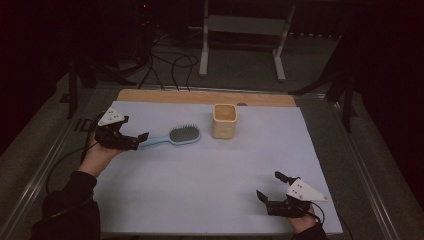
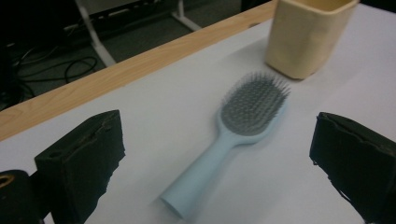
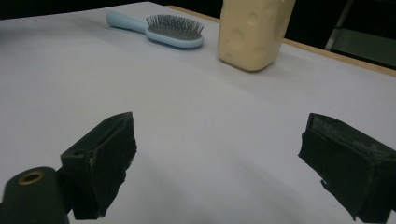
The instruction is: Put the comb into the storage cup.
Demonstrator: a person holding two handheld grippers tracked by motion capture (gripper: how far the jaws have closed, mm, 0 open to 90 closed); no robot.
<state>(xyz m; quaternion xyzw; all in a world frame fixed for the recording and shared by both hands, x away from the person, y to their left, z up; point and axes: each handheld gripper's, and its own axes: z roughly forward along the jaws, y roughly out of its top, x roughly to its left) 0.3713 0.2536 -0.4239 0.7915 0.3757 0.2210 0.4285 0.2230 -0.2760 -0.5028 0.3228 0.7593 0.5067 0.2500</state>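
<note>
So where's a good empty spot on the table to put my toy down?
The widest bare patch is mid-sheet, between the hairbrush and the right gripper. Right of the cream cup is free too. It's crowded at the far left, where the left gripper meets the brush handle.

Pretty dim all round. In the high view the room past the bench (image 1: 210, 170) is nearly black from 10 through 2 o'clock, with the pale sheet the brightest patch. Soft, faint shadows, no glare. The left gripper view has the hairbrush (image 2: 233, 135) slightly smeared with blur, and the beige cup (image 2: 306, 35) at 1 o'clock soft too. The right gripper view is grainy but steadier.
</note>
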